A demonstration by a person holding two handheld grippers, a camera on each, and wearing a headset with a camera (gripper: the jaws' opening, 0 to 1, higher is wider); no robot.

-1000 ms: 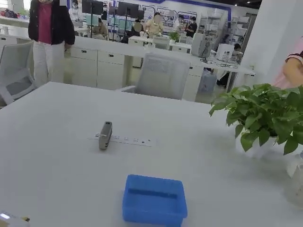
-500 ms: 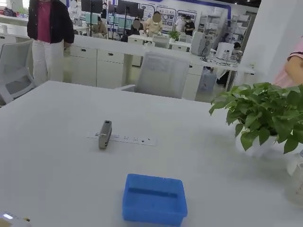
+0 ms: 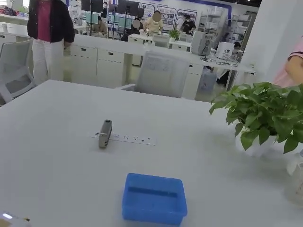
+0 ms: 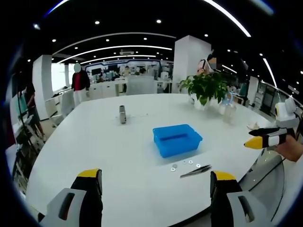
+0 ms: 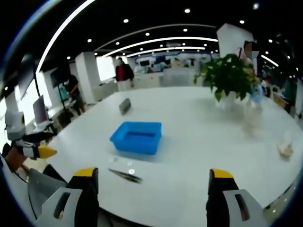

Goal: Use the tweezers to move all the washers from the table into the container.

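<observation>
A blue plastic container (image 3: 154, 198) stands on the white table (image 3: 52, 165), toward the near edge. In the left gripper view the container (image 4: 177, 139) lies ahead, with small washers (image 4: 174, 166) and metal tweezers (image 4: 195, 170) lying flat just in front of it. My left gripper (image 4: 155, 177) is open and holds nothing, short of the table edge. The right gripper view shows the container (image 5: 136, 137), the tweezers (image 5: 125, 175) and washers (image 5: 131, 171) near the table edge. My right gripper (image 5: 152, 174) is open and holds nothing, back from them.
A grey handheld device (image 3: 105, 134) rests on a flush socket strip (image 3: 128, 139) mid-table. A potted plant (image 3: 265, 118) and a clear bottle (image 3: 296, 184) stand at the right. A chair (image 3: 161, 75) is behind the table, and a person (image 3: 47, 33) stands at the far left.
Nothing on the table has moved. The head camera has tipped slightly.
</observation>
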